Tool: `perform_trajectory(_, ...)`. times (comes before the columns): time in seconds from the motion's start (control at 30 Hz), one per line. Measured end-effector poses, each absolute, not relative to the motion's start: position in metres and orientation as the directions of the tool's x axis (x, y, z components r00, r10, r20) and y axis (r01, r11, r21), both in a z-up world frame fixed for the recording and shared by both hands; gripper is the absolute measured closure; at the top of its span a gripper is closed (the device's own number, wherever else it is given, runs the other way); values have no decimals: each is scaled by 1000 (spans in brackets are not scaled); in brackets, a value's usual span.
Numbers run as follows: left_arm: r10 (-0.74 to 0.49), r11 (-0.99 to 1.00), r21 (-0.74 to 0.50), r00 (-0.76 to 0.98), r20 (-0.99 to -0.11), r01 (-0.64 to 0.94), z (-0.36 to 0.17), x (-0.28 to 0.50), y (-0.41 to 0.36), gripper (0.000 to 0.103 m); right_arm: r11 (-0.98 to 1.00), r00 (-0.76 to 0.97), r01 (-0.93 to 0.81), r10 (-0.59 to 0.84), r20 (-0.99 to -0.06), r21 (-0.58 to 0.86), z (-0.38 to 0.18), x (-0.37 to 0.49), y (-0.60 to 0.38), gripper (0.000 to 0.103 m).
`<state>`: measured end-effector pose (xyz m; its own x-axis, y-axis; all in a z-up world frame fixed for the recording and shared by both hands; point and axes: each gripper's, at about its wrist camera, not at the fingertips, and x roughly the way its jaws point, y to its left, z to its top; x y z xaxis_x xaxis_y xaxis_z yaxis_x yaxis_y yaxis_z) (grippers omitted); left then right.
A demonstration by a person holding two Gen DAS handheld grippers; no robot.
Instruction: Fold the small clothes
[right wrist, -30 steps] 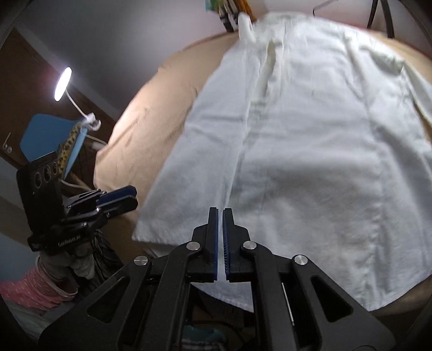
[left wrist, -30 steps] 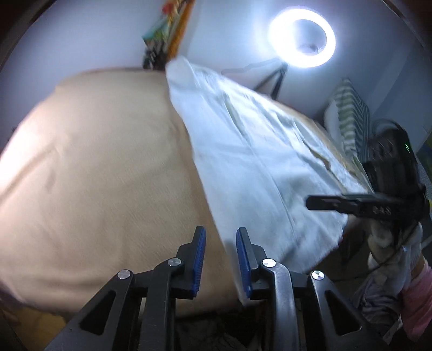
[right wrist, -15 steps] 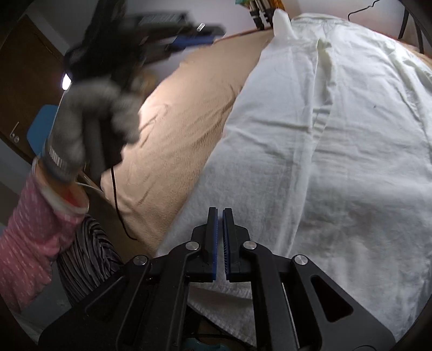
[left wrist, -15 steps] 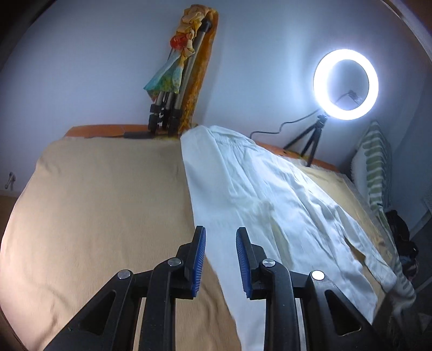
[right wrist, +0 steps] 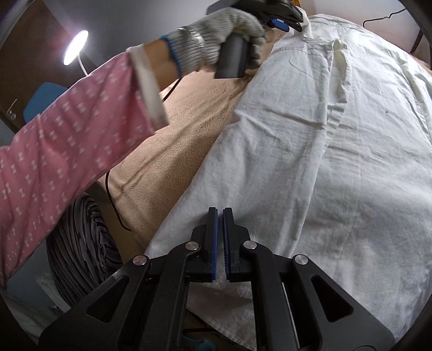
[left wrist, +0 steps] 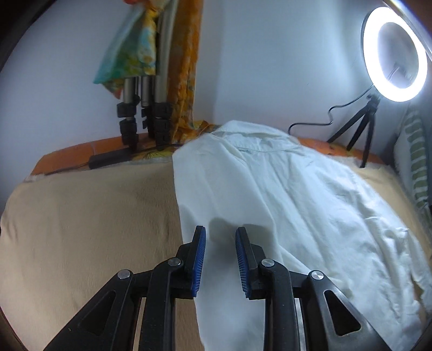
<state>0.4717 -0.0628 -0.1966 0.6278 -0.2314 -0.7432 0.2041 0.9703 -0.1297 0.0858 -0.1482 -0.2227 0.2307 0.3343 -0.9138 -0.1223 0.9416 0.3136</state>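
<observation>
A white button shirt (left wrist: 297,205) lies spread flat on a tan bed cover (left wrist: 89,221), collar toward the far wall. My left gripper (left wrist: 220,235) is open and empty, hovering over the shirt's left edge near the shoulder. In the right wrist view the same shirt (right wrist: 337,151) fills the right side. My right gripper (right wrist: 220,213) is shut with nothing between its pads, over the shirt's lower hem area. The left gripper (right wrist: 283,23) shows there at the top, held by a gloved hand near the collar.
Folded tripods with colourful cloth (left wrist: 145,89) lean on the far wall. A lit ring light (left wrist: 395,54) on a small tripod stands at the back right. A striped pillow (left wrist: 415,162) lies at the right edge. A desk lamp (right wrist: 75,47) glows at the left.
My left gripper has travelled from the shirt's hem up toward its collar, staying open. The right gripper has stayed shut and moved slightly closer over the lower shirt.
</observation>
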Motion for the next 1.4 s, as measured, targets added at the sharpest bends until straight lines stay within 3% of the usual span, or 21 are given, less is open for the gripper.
perform_trajectory(0.23,-76,987,32,638,-766,156,-209,509,-77,81,928,212,-85,374,-903,364,-221,81,-155,98)
perform_trajectory(0.4,-17,988,86,647,-762,128,-209,513,-80,75,933,201,-106,358,-912,344,-222,80,-150,98)
perform_trajectory(0.5,1,991,87,649,-760,101,-201,506,-76,77,935,196,-105,354,-915,339,-221,79,-149,97)
perform_trajectory(0.57,-40,993,43,667,-744,108,-188,494,-71,77,934,204,-95,356,-912,344,-218,76,-154,94)
perform_trajectory(0.63,-63,992,33,691,-720,125,-170,477,-69,77,944,232,-103,329,-915,313,-212,71,-158,83)
perform_trajectory(0.7,-105,988,10,707,-699,156,-153,457,-68,77,953,282,-103,303,-910,285,-202,66,-165,64)
perform_trajectory(0.77,-140,982,-1,716,-684,191,-136,438,-69,75,958,333,-91,288,-898,274,-191,60,-175,58)
perform_trajectory(0.93,-227,960,-25,724,-651,278,-102,383,-79,68,969,435,-36,235,-869,244,-167,49,-202,55)
perform_trajectory(1.17,-337,917,-40,715,-613,397,-73,300,-103,68,970,525,76,159,-836,232,-134,26,-251,53)
perform_trajectory(1.4,-443,867,-102,662,-605,487,-71,229,-125,67,913,587,307,40,-809,268,-95,-16,-324,52)
